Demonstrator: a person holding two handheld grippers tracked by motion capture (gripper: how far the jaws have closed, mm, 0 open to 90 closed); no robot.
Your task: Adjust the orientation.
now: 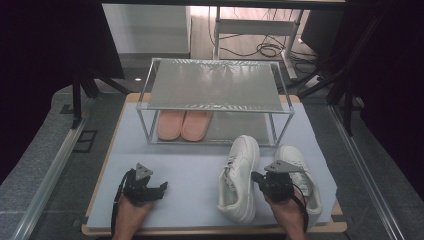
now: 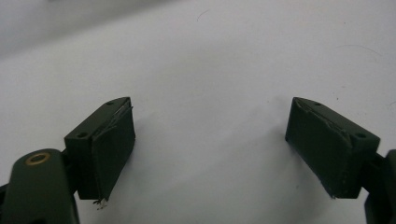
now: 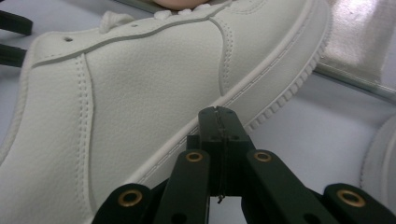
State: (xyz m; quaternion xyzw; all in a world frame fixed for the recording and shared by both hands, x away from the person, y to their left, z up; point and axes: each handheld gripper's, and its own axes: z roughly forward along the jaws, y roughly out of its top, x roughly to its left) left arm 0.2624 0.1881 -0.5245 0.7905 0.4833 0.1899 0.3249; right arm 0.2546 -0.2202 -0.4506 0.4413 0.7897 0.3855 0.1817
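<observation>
a: what was the right hand-held gripper [image 1: 261,178] doing?

b: its jaws were pressed fully together with nothing between them. in the right gripper view the closed tip [image 3: 219,116] sat right at the sole edge of the left white sneaker [image 3: 140,93], which lay tipped on its side. whether the tip actually touched the sole or stood just short of it, i couldn't quite tell from that angle.

a: and the left hand-held gripper [image 1: 159,188]?

b: wide open and empty. in the left gripper view its two black jaws stood well apart over bare pale tabletop [image 2: 210,70], gripping nothing. from above it rested on the near left part of the tabletop [image 1: 190,170], well apart from the shoes.

a: how many shoes were there?

b: two white sneakers and two pink slippers. the left white sneaker [image 1: 240,177] lay near the middle right of the tabletop, toe toward the rack; the other white sneaker [image 1: 300,172] was just beside it on the right, partly behind the right hand [image 1: 287,212]. the pink slippers [image 1: 183,125] sat side by side on the lower shelf of the rack [image 1: 215,85], at its left end.

a: how many racks, how many grippers?

b: one metal-framed rack with two shelves, at the far side of the tabletop, and two hand-held grippers, one in each hand.
</observation>
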